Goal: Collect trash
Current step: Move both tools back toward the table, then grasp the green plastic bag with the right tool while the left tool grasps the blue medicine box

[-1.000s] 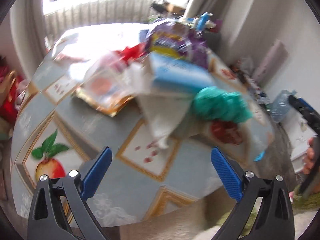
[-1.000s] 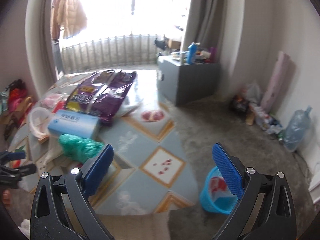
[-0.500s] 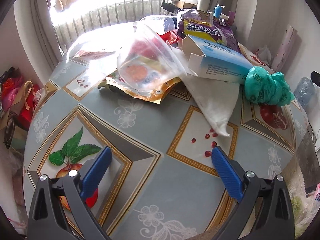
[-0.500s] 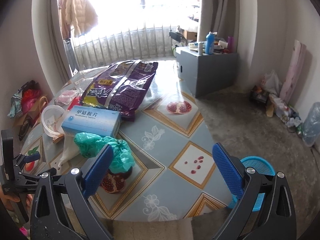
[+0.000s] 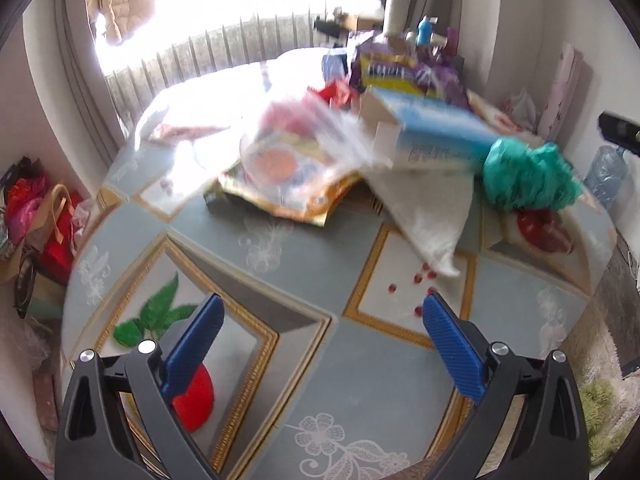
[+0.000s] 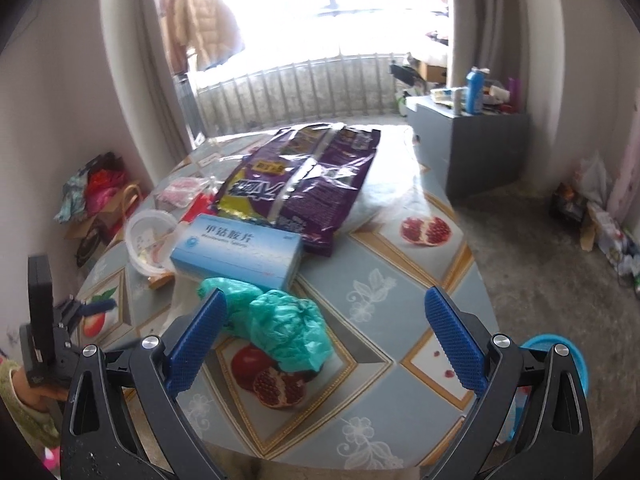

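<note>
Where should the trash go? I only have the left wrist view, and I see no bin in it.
Observer: The right wrist view shows a blue bin on the floor, by the near right edge of the table.
Operator: What is closest to the right gripper?
Observer: The crumpled green plastic bag lies just ahead of the open right gripper, toward its left finger.
Operator: My picture is blurred. How is the purple bag lying?
Observer: The purple snack bag lies flat on the table, just behind the blue box.
</note>
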The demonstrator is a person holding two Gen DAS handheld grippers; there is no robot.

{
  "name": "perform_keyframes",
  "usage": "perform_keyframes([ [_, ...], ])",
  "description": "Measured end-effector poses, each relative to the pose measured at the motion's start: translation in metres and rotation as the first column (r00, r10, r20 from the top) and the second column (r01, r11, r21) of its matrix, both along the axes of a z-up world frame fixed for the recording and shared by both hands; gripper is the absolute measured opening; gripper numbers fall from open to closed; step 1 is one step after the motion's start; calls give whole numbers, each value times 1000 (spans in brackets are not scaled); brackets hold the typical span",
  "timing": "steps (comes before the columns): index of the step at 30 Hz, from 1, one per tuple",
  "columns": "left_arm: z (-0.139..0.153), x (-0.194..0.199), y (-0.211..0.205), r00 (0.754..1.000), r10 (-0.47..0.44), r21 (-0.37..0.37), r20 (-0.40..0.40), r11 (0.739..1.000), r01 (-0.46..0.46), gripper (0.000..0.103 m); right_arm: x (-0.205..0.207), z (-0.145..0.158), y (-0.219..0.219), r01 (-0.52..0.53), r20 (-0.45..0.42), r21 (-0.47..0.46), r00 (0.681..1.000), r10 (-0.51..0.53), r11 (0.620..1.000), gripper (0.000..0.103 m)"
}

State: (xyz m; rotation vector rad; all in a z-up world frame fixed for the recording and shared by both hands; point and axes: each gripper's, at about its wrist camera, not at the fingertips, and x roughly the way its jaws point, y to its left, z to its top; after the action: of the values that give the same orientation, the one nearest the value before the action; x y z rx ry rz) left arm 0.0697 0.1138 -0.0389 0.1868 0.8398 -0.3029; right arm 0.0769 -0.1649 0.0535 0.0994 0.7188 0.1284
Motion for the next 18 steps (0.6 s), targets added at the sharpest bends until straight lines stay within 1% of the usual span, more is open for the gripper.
perform_keyframes([
  [2,16,-3,0,998,-25,-68,52,997,28,95,1,0,7,-41,2,-21,999,41,999,95],
  [4,33,-2,-1,994,-46,-136,100,989,59,90,4,-1,15,-82,0,-38,997,83,996,94],
  [5,42,-1,-4,990,-57,-172,127,982,79,88,6,-3,19,-96,-5,-44,995,96,994,92],
  [8,59,8,-12,983,-77,-212,168,971,112,79,15,-8,26,-117,-26,-41,993,116,992,87],
  [10,66,19,-19,981,-87,-238,176,963,128,70,20,-10,26,-117,-41,-4,992,116,993,82],
  [11,68,23,-21,981,-91,-253,170,958,133,67,23,-10,25,-115,-47,22,992,116,993,79],
  [12,70,30,-24,983,-95,-269,160,953,136,60,26,-10,23,-111,-55,51,992,113,993,77],
  [13,71,37,-27,985,-96,-287,146,948,135,56,28,-11,22,-109,-61,71,992,113,992,74],
  [14,72,44,-28,987,-96,-296,132,946,132,55,30,-12,22,-110,-67,84,991,116,990,72],
  [15,72,51,-30,989,-93,-302,118,945,125,50,31,-13,22,-114,-75,93,990,121,989,71],
  [16,72,55,-31,990,-89,-307,111,944,119,45,32,-15,24,-117,-82,94,989,124,989,67],
  [18,72,66,-37,990,-94,-319,103,940,122,42,35,-20,26,-125,-105,95,985,135,988,64],
])
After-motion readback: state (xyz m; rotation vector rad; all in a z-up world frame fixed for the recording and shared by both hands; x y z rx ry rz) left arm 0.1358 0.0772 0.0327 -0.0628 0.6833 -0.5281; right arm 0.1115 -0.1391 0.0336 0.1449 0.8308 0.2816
